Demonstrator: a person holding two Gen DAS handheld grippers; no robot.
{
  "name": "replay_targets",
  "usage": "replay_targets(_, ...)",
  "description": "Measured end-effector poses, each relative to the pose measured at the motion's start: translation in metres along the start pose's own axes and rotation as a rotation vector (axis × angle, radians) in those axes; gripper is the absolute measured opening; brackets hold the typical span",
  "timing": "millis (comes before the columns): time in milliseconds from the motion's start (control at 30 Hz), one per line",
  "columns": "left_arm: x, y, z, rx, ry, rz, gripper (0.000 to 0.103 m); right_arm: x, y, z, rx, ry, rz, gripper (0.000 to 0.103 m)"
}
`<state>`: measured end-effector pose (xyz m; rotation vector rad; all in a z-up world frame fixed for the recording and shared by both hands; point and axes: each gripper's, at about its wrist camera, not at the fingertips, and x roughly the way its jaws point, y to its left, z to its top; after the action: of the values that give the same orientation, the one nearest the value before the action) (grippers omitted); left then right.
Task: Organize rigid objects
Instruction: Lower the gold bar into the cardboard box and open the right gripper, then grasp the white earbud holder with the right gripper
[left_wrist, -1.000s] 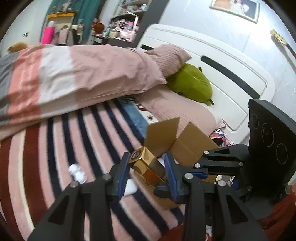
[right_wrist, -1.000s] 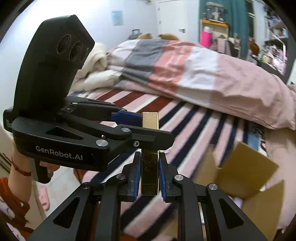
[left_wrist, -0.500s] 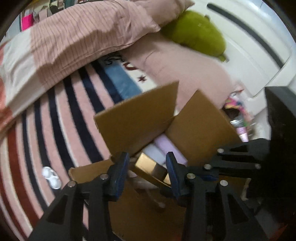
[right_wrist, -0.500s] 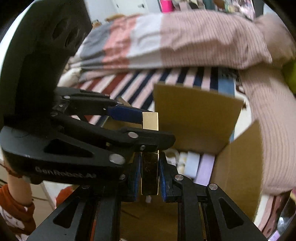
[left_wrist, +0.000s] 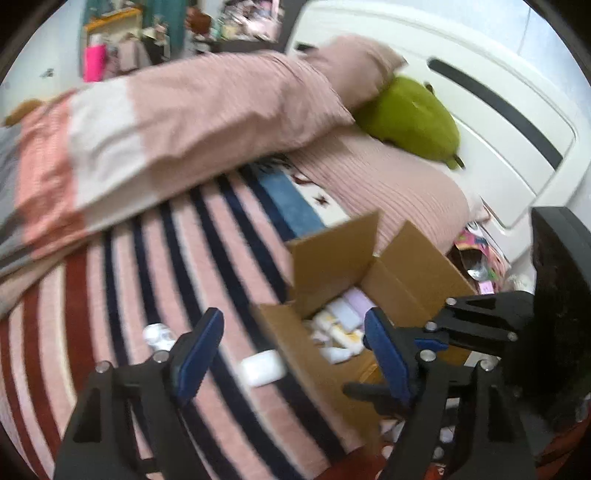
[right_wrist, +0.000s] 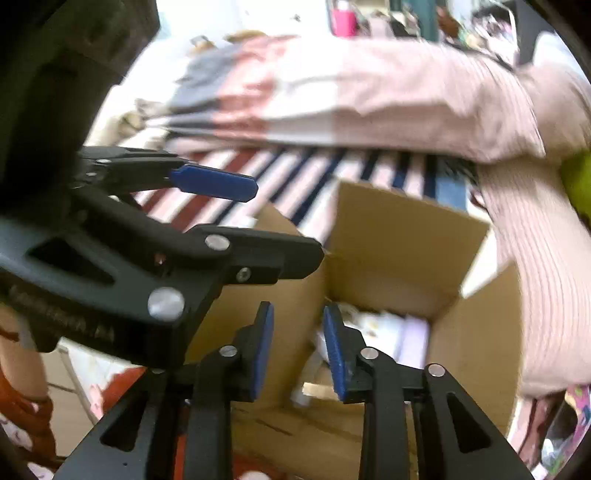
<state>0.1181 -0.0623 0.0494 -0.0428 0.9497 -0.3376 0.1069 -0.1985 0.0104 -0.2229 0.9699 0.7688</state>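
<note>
- Left gripper (left_wrist: 293, 345): jaws spread wide, nothing between them.
- Right gripper (right_wrist: 298, 347): jaws parted, empty, close beside the left gripper.

Cardboard box (left_wrist: 417, 273) on the bed (left_wrist: 122, 295), flaps up, near the headboard (left_wrist: 491, 122). Small packets (left_wrist: 343, 321) inside the box. Bar-shaped item (left_wrist: 263, 367) on the bedcover just left of the box; round item (left_wrist: 159, 335) further left, apart from it. Folded duvet (left_wrist: 177, 125) behind, across the bed. Pillow (left_wrist: 391, 199) behind the box, plush (left_wrist: 410, 118) on it against the headboard. Left tongs (left_wrist: 293, 354) and right tongs (right_wrist: 298, 349) side by side over the box's near edge, both spread with nothing between.
</note>
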Motion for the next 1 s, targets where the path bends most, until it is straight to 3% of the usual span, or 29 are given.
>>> replay_targets(100,-0.030,0.029,-0.017,-0.042,-0.056,0.058,0.079,-0.006,0.038,0.009,-0.070,-0.056,0.042,0.033)
replay_targets(233,-0.058,0.078,-0.052,-0.120,-0.104,0.135,0.081,0.012,0.089,0.018,-0.153,-0.054,0.091,0.042)
replay_targets(367,-0.063,0.120,-0.090,-0.182,-0.120,0.200,0.083,0.059,0.136,0.026,-0.177,-0.005,0.134,0.048)
replay_targets(500,-0.055,0.155,-0.125,-0.239,-0.116,0.234,0.083,0.116,0.159,0.023,-0.160,0.047,0.134,0.055)
replay_targets(667,-0.036,0.185,-0.158,-0.300,-0.095,0.233,0.083,0.195,0.148,0.025,-0.073,0.077,-0.027,0.055)
replay_targets(800,-0.024,0.194,-0.173,-0.322,-0.069,0.232,0.083,0.237,0.112,0.034,-0.011,0.060,-0.166,0.055)
replay_targets(933,-0.018,0.197,-0.179,-0.332,-0.058,0.233,0.083,0.260,0.087,0.041,0.027,0.047,-0.194,0.053)
replay_targets(1000,-0.018,0.196,-0.178,-0.331,-0.056,0.233,0.083,0.259,0.090,0.044,-0.009,0.008,-0.218,0.027)
